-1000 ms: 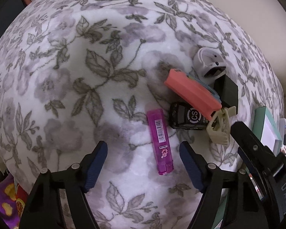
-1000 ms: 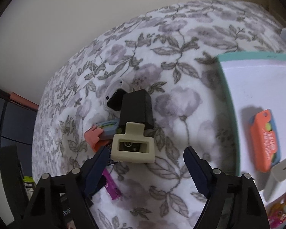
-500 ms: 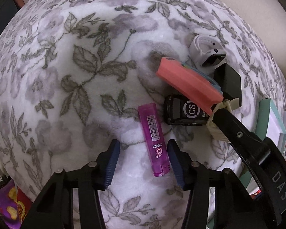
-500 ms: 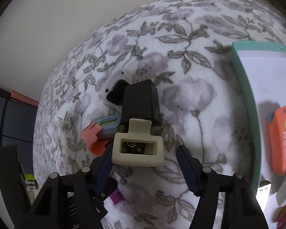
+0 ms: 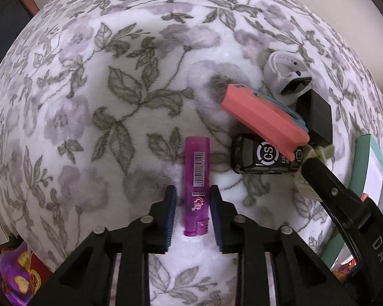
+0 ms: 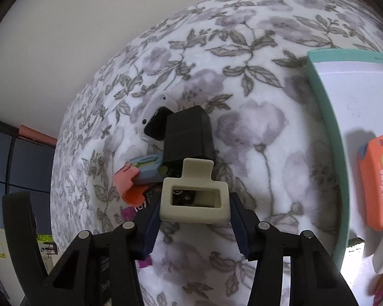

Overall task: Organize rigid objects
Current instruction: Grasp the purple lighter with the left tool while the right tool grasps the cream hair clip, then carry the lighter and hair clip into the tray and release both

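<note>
left gripper point(image 5: 192, 216) pointed down at the floral blanket point(image 5: 115, 102); jaws were closing with the purple lighter point(image 5: 196, 188) between them, a thin gap visible each side, so pads not yet pressing. right gripper point(image 6: 194, 216): jaws closing around the cream plastic frame point(image 6: 194, 199), pads seemingly at its two ends; firm contact could not be told.

landmark = lighter. just right of it lay the black cs-marked item point(image 5: 263, 158); beyond that, the coral case point(image 5: 263, 119) leaned across it. farther right-back, the black block point(image 5: 316, 117), then the white watch-like piece point(image 5: 286, 74). the teal-rimmed tray point(image 6: 321, 132) sat far right of the pile.

judged step: two simultaneous grasps, neither lifted. next move calls for finishing both closures, lifting straight up without dragging the neighbours, then carrying toward the tray.
</note>
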`<state>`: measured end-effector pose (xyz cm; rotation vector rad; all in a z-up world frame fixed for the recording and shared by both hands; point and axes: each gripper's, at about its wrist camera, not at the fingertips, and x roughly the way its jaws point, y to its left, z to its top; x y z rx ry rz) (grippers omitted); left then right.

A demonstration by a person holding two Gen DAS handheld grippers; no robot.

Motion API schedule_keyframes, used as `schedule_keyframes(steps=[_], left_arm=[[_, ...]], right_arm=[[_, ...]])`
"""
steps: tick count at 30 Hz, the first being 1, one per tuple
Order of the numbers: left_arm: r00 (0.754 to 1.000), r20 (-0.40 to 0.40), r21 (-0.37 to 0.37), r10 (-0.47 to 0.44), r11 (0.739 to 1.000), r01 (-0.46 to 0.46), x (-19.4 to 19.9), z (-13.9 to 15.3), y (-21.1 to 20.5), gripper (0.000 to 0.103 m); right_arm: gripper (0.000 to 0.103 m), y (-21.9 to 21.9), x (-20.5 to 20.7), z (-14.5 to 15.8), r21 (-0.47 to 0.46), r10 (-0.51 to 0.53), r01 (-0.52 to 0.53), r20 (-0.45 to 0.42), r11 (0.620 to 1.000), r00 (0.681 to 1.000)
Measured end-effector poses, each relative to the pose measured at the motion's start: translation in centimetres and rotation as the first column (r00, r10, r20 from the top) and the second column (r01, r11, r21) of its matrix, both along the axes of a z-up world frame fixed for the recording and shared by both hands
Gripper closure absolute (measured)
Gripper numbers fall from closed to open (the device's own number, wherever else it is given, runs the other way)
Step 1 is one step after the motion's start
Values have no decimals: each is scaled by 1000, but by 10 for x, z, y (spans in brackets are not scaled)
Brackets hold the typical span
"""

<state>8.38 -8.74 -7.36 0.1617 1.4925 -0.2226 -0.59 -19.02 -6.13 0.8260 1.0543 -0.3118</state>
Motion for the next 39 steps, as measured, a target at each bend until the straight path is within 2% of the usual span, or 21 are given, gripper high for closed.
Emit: schedule_keyframes(steps=[5,13,18,23,31,35,39], left_arm=[[1000,-12,-21,13,1000,-13,6,-4,12,83],[997,-53,-107,59,992,-64,24,-9,38,83],[995,-67,-135,75,987,-84,25,-10,57,83],[996,-61,-129,70,989,-77,28,-10,64,83],[996,-51,-98,70,992,-75,21,-4,56,83],[996,-51,-101,77,991,-82,16,2,59,83],[996,-43,-127,81,988,-85,8,19,68,83]], right_arm=[[50,-2,-8,1,-8,-10,10,-19,1000,1000],[50,-1,-24,5,-33,-23,21,-60,999,998],[50,0,-34,8,-35,-29,26,-75,999,997],[50,0,-44,16,-32,-23,20,-89,999,996],[50,-7,-68,39,-35,-59,57,-54,998,997],[50,-14,-83,53,-43,-89,88,-20,995,996],[50,-21,-92,64,-86,-118,115,-24,990,993]])
